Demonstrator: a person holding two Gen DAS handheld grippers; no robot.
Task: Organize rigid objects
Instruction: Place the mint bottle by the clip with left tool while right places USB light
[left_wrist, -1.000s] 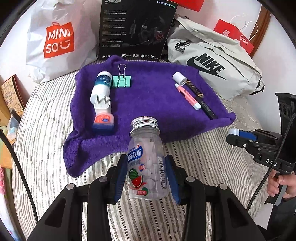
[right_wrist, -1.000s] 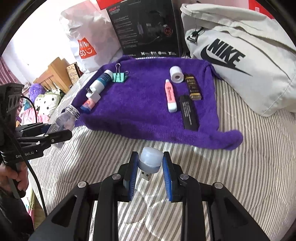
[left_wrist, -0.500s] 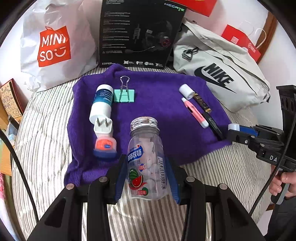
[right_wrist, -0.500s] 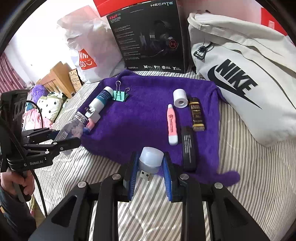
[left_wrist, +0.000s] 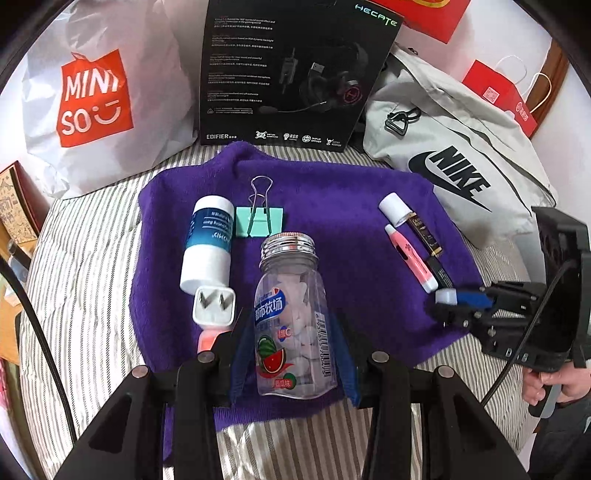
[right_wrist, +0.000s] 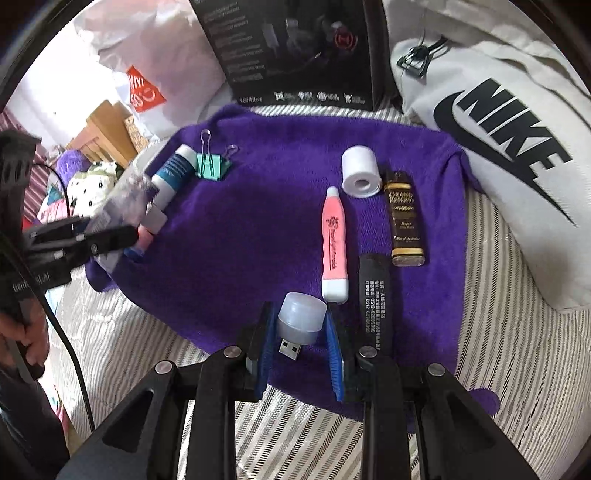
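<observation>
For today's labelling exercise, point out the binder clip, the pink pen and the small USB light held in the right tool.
binder clip (left_wrist: 259, 220), left wrist view, on its mint-green body.
pink pen (right_wrist: 334, 236), right wrist view, on the middle of its barrel.
USB light (right_wrist: 301, 316), right wrist view, on its translucent white dome.

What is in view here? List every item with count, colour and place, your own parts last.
Clear plastic candy bottle: 1, silver cap, held in left gripper.
Small USB lamp: 1, frosted white, held in right gripper.
Towel: 1, purple, spread on striped bed.
White-and-blue tube: 1, towel's left side.
Binder clip: 1, mint green, beside the tube.
Plug adapter: 1, white, below the tube.
Tape roll: 1, white, towel's right side.
Pen-shaped stick: 1, pink, below the roll.
Small box: 1, brown-gold, right of the stick.
Flat strip: 1, black, near the stick.
Nike bag: 1, grey, far right.
Headset box: 1, black, behind towel.
Miniso bag: 1, white, back left.
Left gripper: 1, black, shut.
Right gripper: 1, black, shut.
</observation>
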